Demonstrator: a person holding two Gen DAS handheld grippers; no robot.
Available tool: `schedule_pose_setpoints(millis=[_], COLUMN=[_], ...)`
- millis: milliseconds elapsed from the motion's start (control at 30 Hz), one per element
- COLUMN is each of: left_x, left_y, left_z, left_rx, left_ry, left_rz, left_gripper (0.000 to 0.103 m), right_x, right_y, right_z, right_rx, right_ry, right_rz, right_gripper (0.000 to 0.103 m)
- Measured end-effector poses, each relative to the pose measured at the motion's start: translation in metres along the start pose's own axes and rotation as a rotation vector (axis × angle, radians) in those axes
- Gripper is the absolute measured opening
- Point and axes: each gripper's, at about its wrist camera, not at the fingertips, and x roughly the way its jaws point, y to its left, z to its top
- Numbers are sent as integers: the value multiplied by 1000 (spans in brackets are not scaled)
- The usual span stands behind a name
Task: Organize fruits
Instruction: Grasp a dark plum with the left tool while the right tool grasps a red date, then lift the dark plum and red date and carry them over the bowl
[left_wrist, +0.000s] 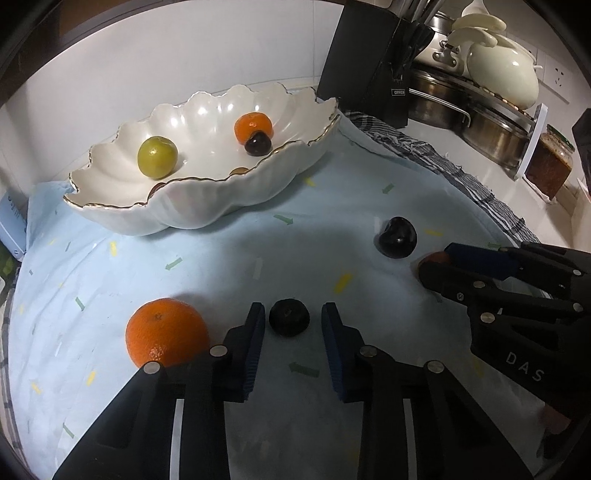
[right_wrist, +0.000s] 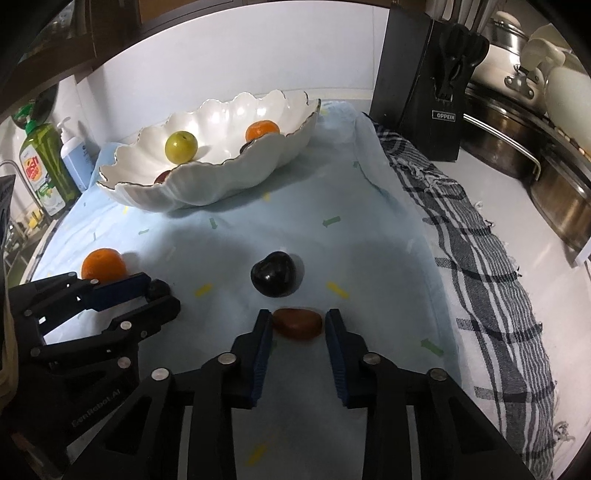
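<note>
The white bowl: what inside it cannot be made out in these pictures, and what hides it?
- Left wrist view: a reddish fruit and a brownish fruit show only as slivers behind the near rim of the bowl; kind unclear.
- Right wrist view: the same rim hides most of the dark fruit beside the tangerine.

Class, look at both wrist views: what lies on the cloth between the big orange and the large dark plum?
In the right wrist view, the left gripper with a small dark fruit between its fingers lies between the orange and the plum.
</note>
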Motion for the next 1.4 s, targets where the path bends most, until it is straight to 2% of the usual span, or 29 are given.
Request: schedule_pose_setpoints(millis=[167, 433, 967, 1400], left_x=[0, -16, -68, -102], left_y=[0, 1, 11, 35], left_z=[1, 5, 14, 24], left_rx=[5, -4, -33, -76], left_ry=[0, -37, -166, -248], left_rz=[1, -8, 18, 101], left_gripper=[23, 22, 22, 22], right_x=[-1, -15, -58, -80], right_y=[0, 3, 22, 47], right_z=[0, 3, 21, 48], right_rx=[-1, -4, -38, -107], right_ry=[-4, -39, -157, -250], right_rz=[0, 16, 90, 130], right_gripper=[28, 28, 27, 28])
